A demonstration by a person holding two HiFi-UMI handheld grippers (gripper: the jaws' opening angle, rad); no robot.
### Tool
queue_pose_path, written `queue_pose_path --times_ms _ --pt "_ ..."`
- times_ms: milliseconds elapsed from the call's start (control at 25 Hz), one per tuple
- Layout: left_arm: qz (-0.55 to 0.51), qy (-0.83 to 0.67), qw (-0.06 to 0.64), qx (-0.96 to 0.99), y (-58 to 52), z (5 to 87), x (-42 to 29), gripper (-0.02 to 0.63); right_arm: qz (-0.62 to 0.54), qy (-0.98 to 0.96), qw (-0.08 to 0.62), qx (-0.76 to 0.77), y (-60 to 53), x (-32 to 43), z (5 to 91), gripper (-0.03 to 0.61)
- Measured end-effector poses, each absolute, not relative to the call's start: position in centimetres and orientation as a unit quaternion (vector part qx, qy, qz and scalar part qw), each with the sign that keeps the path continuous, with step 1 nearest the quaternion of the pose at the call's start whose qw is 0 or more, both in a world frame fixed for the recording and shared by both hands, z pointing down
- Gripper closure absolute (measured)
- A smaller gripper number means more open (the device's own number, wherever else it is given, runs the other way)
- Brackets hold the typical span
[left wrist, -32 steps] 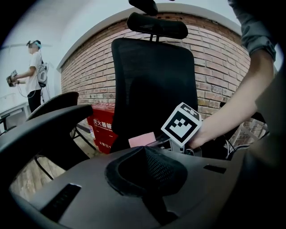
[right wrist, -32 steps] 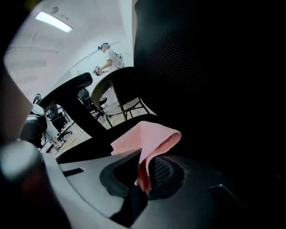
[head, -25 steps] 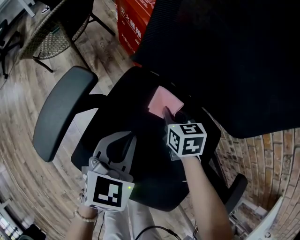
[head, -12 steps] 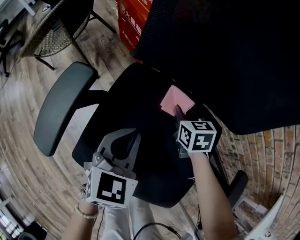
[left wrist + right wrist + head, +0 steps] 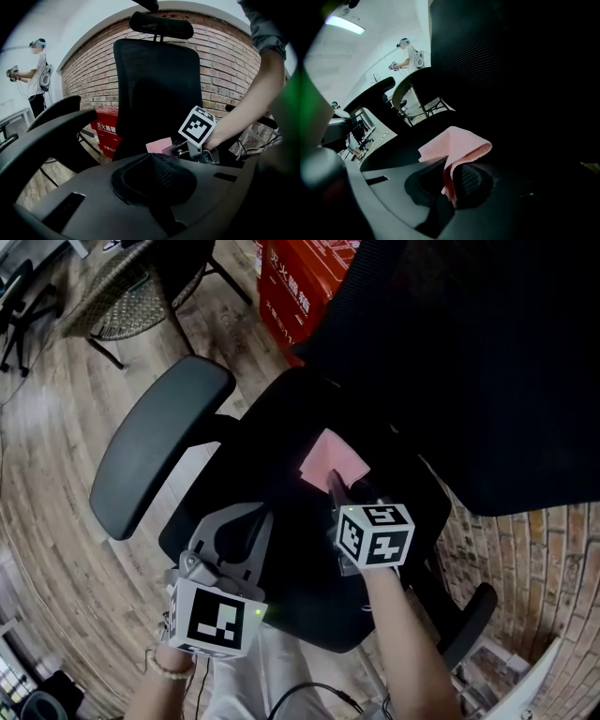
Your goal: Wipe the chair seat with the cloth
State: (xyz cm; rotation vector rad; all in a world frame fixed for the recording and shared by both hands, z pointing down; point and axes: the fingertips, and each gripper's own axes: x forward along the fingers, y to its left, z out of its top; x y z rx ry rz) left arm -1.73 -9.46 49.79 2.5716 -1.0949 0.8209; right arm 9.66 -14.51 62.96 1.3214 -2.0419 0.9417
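Observation:
A pink cloth (image 5: 333,459) lies folded on the black chair seat (image 5: 267,451), close to the backrest (image 5: 450,352). My right gripper (image 5: 336,486) is shut on the cloth's near edge and holds it against the seat. In the right gripper view the cloth (image 5: 451,143) rises from between the pads of the right gripper (image 5: 450,177) and folds over. My left gripper (image 5: 242,521) hovers over the seat's front left, shut and holding nothing. The left gripper view shows its jaws (image 5: 152,161) together, with the right gripper (image 5: 171,149) and the cloth (image 5: 158,144) beyond.
A black armrest (image 5: 159,442) sticks out at the seat's left. Behind the chair are a red box (image 5: 305,277) and a wicker chair (image 5: 122,287) on the wood floor. A brick wall (image 5: 525,549) runs along the right. A person (image 5: 37,70) stands far off.
The right gripper slid the cloth right across the seat toward the backrest, then back left. The left gripper has barely moved. The view has drifted a little.

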Motion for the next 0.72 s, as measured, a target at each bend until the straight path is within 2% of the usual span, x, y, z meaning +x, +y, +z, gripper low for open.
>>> queue_pose_path --times_ms 280,720 --pt "0.287 -0.392 0.124 0.865 -7.4 49.1 -5.0 0.595 0.357 -0.788 0.260 0.430 -11.0 1.9 62.1 0.528" --pt "0.296 -0.417 0.138 0.848 -3.0 47.8 -10.4 0.595 0.339 -0.848 0.297 0.280 -1.9 -11.2 61.0 0.528"
